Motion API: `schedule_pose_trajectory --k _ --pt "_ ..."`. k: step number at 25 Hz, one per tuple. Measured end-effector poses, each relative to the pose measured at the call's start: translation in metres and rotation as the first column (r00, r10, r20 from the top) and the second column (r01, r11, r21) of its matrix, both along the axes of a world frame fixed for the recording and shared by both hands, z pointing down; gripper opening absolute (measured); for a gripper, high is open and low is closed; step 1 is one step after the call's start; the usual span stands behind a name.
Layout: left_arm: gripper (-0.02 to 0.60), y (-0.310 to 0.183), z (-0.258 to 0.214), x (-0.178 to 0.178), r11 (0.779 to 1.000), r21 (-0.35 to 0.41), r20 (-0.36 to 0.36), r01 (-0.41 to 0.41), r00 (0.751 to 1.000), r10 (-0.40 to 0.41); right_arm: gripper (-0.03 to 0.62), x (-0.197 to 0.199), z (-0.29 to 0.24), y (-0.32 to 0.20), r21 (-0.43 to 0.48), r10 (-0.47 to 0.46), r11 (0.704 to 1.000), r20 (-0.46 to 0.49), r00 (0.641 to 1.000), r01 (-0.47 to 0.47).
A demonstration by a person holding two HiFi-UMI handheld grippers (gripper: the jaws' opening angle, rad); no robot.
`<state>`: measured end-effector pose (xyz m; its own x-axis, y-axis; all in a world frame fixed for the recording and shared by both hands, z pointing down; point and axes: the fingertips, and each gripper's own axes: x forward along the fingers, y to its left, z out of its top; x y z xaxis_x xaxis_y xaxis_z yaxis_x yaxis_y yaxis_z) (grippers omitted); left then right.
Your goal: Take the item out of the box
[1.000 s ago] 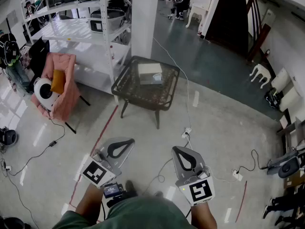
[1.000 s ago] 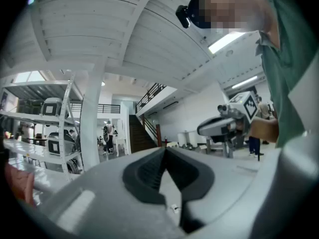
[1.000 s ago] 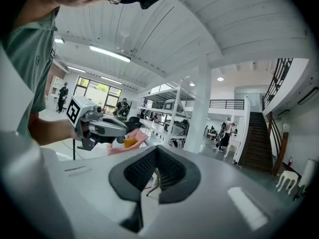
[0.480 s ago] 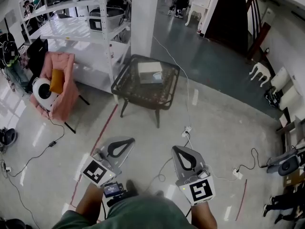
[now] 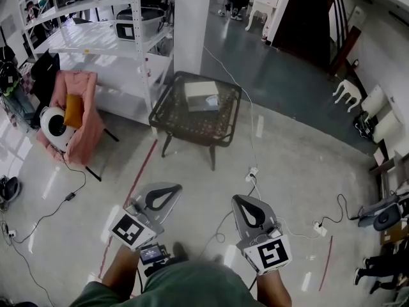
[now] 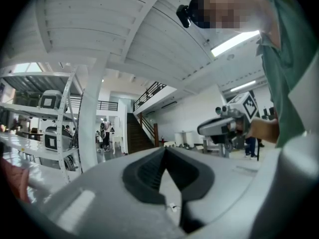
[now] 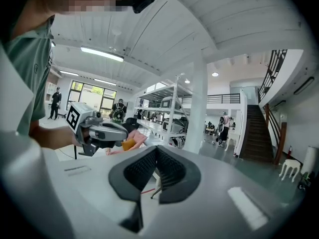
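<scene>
A closed cardboard box (image 5: 202, 96) rests on a dark wicker table (image 5: 176, 123) far ahead across the floor. Both grippers are held low, close to the person's body and well short of the table. My left gripper (image 5: 172, 188) is shut with nothing between its pads; in the left gripper view its jaw tips (image 6: 164, 149) meet. My right gripper (image 5: 238, 199) is also shut and empty, its tips (image 7: 156, 149) touching in the right gripper view. Each gripper shows in the other's view: the right gripper (image 6: 225, 128) and the left gripper (image 7: 101, 131). What the box holds is hidden.
White metal shelving (image 5: 121, 40) with appliances and a white pillar (image 5: 190, 24) stand behind the table. A pink chair (image 5: 80, 117) is at the left. Cables (image 5: 246, 117) and a power strip (image 5: 252, 173) lie on the glossy floor, with red tape (image 5: 137, 178) nearby.
The head view has drifted a little, so the room sits slightly lower and to the left. Both grippers stay shut and in nearly the same place.
</scene>
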<state>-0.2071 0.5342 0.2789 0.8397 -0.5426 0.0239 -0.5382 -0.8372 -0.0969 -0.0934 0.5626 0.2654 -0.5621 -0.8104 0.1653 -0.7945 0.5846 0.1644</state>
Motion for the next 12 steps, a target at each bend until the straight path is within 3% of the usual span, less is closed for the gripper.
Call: schedule_pose_trajectory --k 12 --pt "-0.002 -0.038 0.005 -0.027 1.000 -0.011 -0.024 -0.022 0.999 0.021 0.006 -0.013 0.001 -0.036 0.006 0.076 0.997 0.027 0.997 -0.076"
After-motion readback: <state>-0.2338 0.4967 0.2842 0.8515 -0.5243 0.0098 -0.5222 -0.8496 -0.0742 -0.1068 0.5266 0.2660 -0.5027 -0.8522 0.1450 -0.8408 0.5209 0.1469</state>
